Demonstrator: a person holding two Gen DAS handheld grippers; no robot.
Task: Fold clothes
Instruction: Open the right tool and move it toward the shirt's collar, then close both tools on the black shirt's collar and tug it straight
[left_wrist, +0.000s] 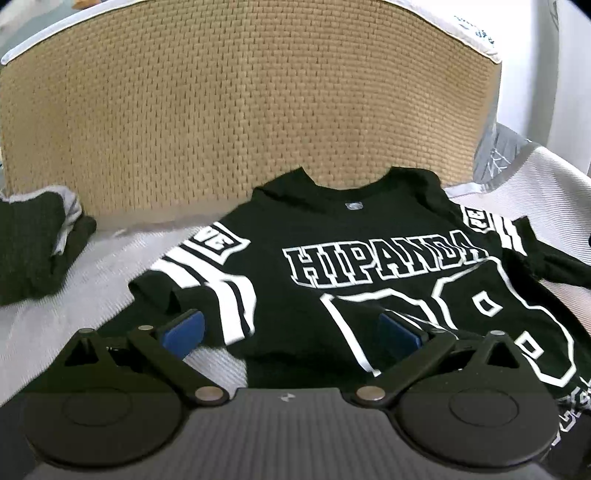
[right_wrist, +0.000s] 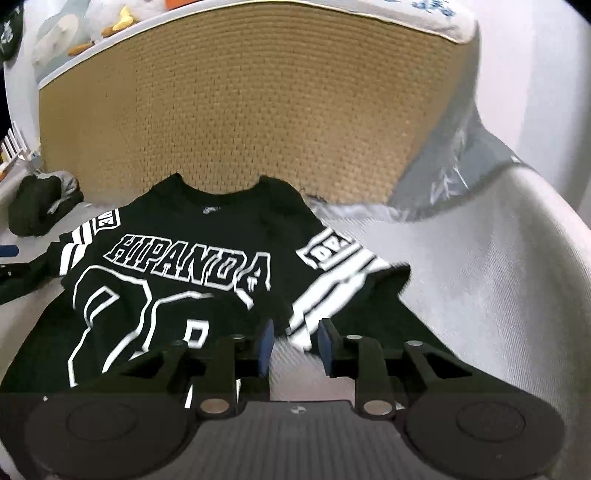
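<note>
Left claw (left_wrist: 291, 332) wide open, empty, angled downward; right claw (right_wrist: 295, 347) narrowly parted, nothing gripped, angled downward too.

Bright, even, diffuse daylight in both wrist views; source not identifiable, no hard shadows. Mild overexposure on white wall (right_wrist: 535, 74) at upper right and on pale bedsheet (right_wrist: 480, 295). Strong fisheye bending: woven headboard (left_wrist: 240, 110) bowed, dark vignette in corners. Motion blur in both views, heavier in right wrist view, smearing stripes on black shirt (right_wrist: 192, 221) sleeve and sheet weave. Lettering on shirt readable but soft-edged. Dark clothes pile (left_wrist: 33, 247) at left nearly detail-free, crushed blacks. Near gripper bodies dim, low contrast.
</note>
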